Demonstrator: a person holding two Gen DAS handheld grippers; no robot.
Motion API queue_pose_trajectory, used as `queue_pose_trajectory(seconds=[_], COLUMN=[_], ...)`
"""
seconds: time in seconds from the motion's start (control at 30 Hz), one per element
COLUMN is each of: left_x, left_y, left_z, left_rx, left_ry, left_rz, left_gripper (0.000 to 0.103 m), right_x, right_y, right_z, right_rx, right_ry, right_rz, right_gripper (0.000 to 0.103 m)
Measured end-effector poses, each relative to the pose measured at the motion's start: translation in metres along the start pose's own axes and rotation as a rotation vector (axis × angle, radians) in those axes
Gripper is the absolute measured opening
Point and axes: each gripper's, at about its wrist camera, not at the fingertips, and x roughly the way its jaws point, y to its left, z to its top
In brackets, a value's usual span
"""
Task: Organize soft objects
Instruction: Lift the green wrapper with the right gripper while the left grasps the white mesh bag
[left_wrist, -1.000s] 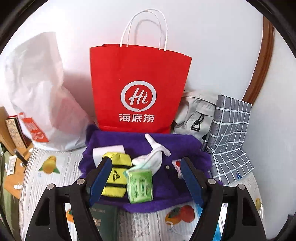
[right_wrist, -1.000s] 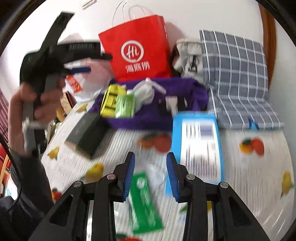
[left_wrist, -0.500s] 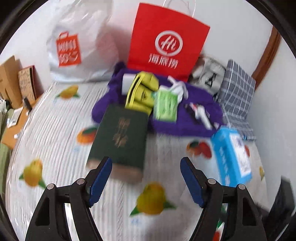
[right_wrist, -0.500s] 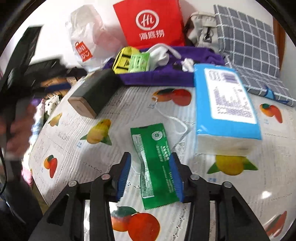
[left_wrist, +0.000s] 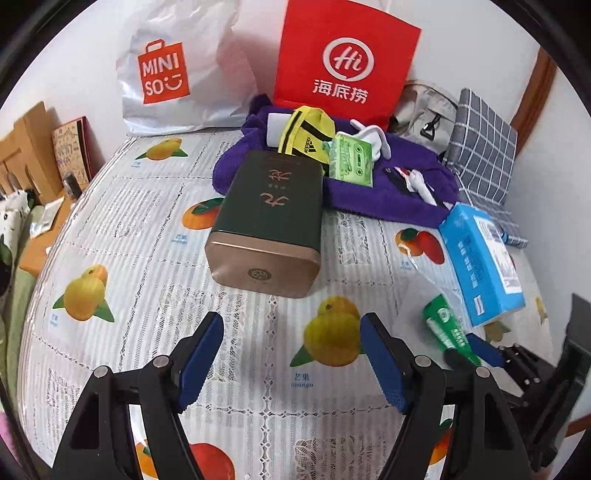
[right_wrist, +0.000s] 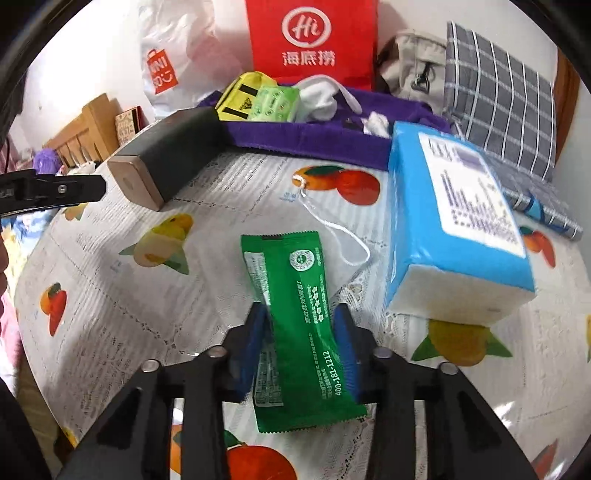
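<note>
1. Right gripper (right_wrist: 299, 332): its jaws have just been closing, and the blue pads now press on both long edges of the green sachet (right_wrist: 295, 314). The film pinches narrower at the waist between the pads. Reading: clamped on the sachet.
2. The sachet lies lengthwise along the fingers on the fruit-print tablecloth (right_wrist: 110, 295), its far end pointing toward the purple towel (right_wrist: 314, 140). Whether the sachet is lifted or still flat on the cloth cannot be told.
3. Just right of the sachet: a blue tissue pack (right_wrist: 458, 221), with a loop of white string (right_wrist: 332, 225) on the cloth between the two.
4. Left gripper (left_wrist: 291, 354): jaws wide apart, nothing between the pads, only bare tablecloth (left_wrist: 147, 206) with a printed mango under them. Reading: open, touching nothing.
5. Beyond the left gripper, toward the towel (left_wrist: 369, 195), lies a dark green tin (left_wrist: 269, 221) on its side, gold end facing the camera, far end overlapping the towel's near edge.
6. On the towel: a yellow Adidas pouch (left_wrist: 306, 136), a light green tissue packet (left_wrist: 351, 158) and a white sock (left_wrist: 373, 136), bunched together.
7. Behind the towel: a red paper bag (left_wrist: 343, 59) upright against the wall, a white Miniso bag (left_wrist: 173, 70) to its left.
</note>
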Motion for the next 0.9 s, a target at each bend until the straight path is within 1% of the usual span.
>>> queue_pose_trajectory(seconds=[0.13, 0.27, 0.37, 0.5, 0.63, 0.7, 0.77, 0.8, 0.83, 0.87, 0.9], left_x=[0.004, 0.015, 0.026, 0.047, 0.063, 0.068, 0.075, 0.077, 0.077, 0.077, 0.079], left_y=[-0.010, -0.027, -0.040, -0.058, -0.074, -0.082, -0.092, -0.097, -0.102, -0.107, -0.112], left_z=[-0.005, -0.011, -0.013, -0.008, 0.001, 0.003, 0.002, 0.001, 0.000, -0.001, -0.002], left_rx=[0.031, 0.073, 0.108, 0.161, 0.207, 0.225, 0.237, 0.244, 0.257, 0.268, 0.286], left_ry=[0.009, 0.034, 0.053, 0.075, 0.099, 0.114, 0.156, 0.171, 0.161, 0.156, 0.161], left_rz=[-0.007, -0.056, -0.087, -0.094, -0.133, -0.173, -0.249, -0.267, -0.269, -0.270, -0.267], left_gripper=[0.075, 0.075, 0.075, 0.075, 0.075, 0.075, 0.075, 0.079, 0.086, 0.086, 0.089], right_x=[-0.021, -0.039, -0.048, -0.058, -0.063, -0.064, -0.062, -0.061, -0.060, -0.059, -0.058], right_y=[-0.003, -0.006, -0.011, -0.021, -0.031, -0.038, -0.044, -0.047, -0.050, -0.052, -0.054], right_z=[-0.006, -0.014, -0.020, -0.034, -0.047, -0.054, -0.059, -0.062, -0.064, -0.066, -0.068], right_rx=[0.037, 0.048, 0.058, 0.072, 0.089, 0.101, 0.121, 0.129, 0.138, 0.144, 0.149], right_ry=[-0.046, -0.074, -0.080, -0.081, -0.079, -0.073, -0.066, -0.060, -0.054, -0.050, -0.048], right_rz=[0.049, 0.051, 0.051, 0.037, 0.024, 0.018, 0.010, 0.009, 0.007, 0.003, -0.001], right_gripper=[0.032, 0.032, 0.032, 0.032, 0.032, 0.032, 0.032, 0.032, 0.032, 0.032, 0.032])
